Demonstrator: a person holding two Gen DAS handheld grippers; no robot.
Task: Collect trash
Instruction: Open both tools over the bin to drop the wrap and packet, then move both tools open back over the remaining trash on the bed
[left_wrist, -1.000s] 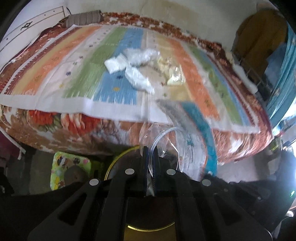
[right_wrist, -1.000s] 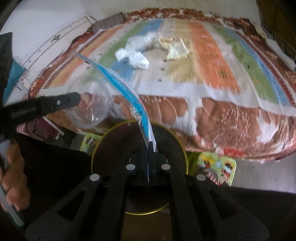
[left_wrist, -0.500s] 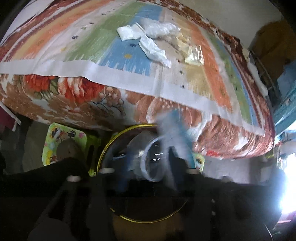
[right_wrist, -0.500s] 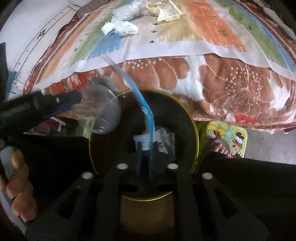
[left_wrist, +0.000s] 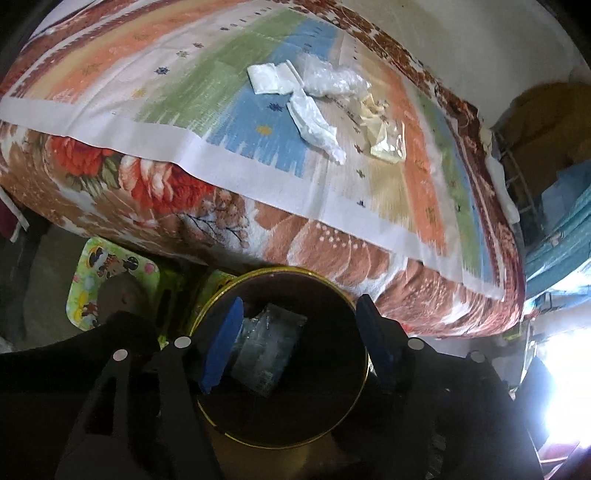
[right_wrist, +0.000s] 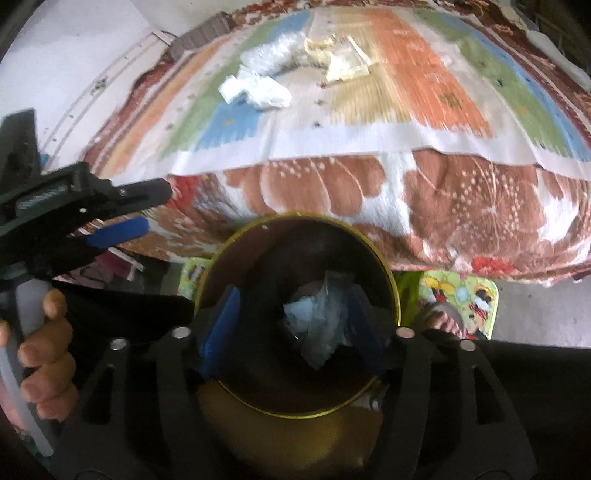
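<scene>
Both grippers, left gripper (left_wrist: 299, 339) and right gripper (right_wrist: 291, 325), opening, empty, over bin (left_wrist: 354, 295). Wrappers (left_wrist: 314, 123), upper centre: light, crinkly, slippery; pinch a raised fold.

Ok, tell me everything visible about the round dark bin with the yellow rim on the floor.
The round dark bin with the yellow rim stands upright on the floor against the bed's floral blanket side, its mouth open and seen from above. The inside is dark brown, the outer wall looks yellow. Crumpled clear and pale blue plastic trash lies at its bottom. A cartoon-printed green stool stands beside it. Both grippers hover over its mouth, jaws opening with nothing between them.
</scene>
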